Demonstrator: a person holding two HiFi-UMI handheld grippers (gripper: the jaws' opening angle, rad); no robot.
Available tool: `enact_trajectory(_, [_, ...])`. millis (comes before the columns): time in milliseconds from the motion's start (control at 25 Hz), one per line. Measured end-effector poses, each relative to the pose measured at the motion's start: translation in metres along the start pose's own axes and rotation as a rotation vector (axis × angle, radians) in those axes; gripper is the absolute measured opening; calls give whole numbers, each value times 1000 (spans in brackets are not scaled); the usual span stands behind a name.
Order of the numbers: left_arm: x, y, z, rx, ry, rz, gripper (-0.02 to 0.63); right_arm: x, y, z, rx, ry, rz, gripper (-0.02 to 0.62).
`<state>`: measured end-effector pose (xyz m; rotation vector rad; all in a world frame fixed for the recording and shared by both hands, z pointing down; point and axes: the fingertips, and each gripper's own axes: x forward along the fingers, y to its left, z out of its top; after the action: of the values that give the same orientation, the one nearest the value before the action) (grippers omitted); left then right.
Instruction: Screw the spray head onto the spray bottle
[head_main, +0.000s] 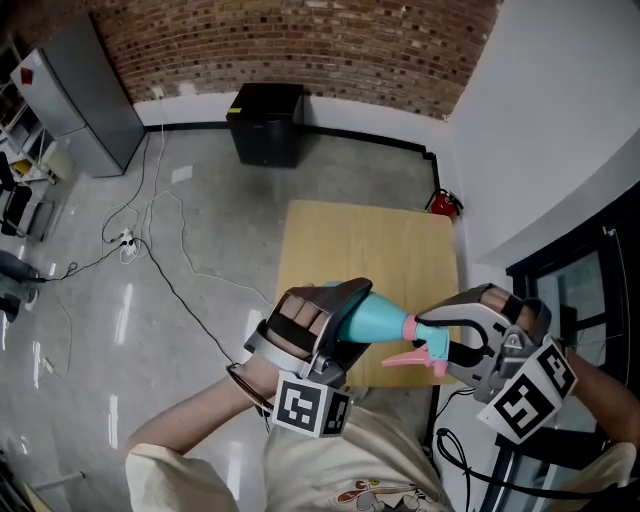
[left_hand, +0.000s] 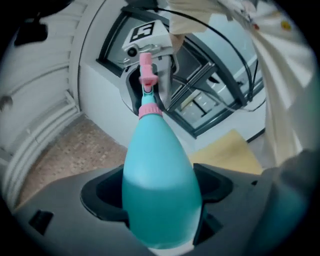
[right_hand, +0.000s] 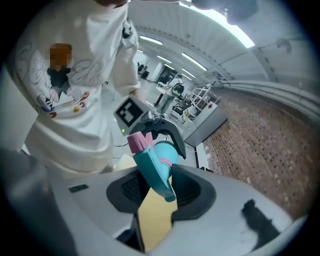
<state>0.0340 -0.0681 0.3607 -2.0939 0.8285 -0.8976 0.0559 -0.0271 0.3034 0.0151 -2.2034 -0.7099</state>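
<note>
In the head view the teal spray bottle (head_main: 375, 318) lies on its side in the air above the near edge of the wooden table (head_main: 370, 240). My left gripper (head_main: 348, 320) is shut on its wide body, which fills the space between the jaws in the left gripper view (left_hand: 160, 190). The spray head (head_main: 432, 347), teal with a pink trigger (head_main: 405, 358), sits on the bottle's neck at the pink collar (left_hand: 150, 111). My right gripper (head_main: 440, 342) is shut on the spray head (right_hand: 154, 172). Its pink nozzle (right_hand: 139, 142) points toward the person's shirt.
A black cabinet (head_main: 267, 123) stands against the brick wall, and a grey cabinet (head_main: 85, 95) is at the far left. Cables (head_main: 130, 240) trail over the floor. A red fire extinguisher (head_main: 440, 203) sits by the table's far right corner. A dark window frame (head_main: 575, 270) is on the right.
</note>
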Motion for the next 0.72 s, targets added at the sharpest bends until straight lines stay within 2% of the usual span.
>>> enact_trajectory(120, [-1, 15, -5, 81, 69, 242, 423, 1, -6, 0, 180, -21, -1, 124])
enact_trajectory(240, [-2, 20, -4, 117, 94, 381, 423, 0, -8, -2, 431, -55, 17, 124])
enact_trajectory(360, [-4, 22, -5, 153, 105, 449, 423, 2, -7, -6, 732, -77, 62, 124])
enact_trajectory(480, [-6, 21, -7, 138, 93, 459, 423, 4, -6, -7, 1054, -113, 122, 124])
enact_trajectory(520, [-6, 20, -7, 121, 84, 457, 423, 4, -7, -6, 1126, -126, 132, 124])
enact_trajectory(600, [-5, 18, -6, 78, 64, 452, 423, 4, -9, -6, 1172, -135, 130, 126])
enact_trajectory(720, [-2, 13, -7, 16, 43, 448, 423, 5, -8, -2, 1096, -116, 125, 139])
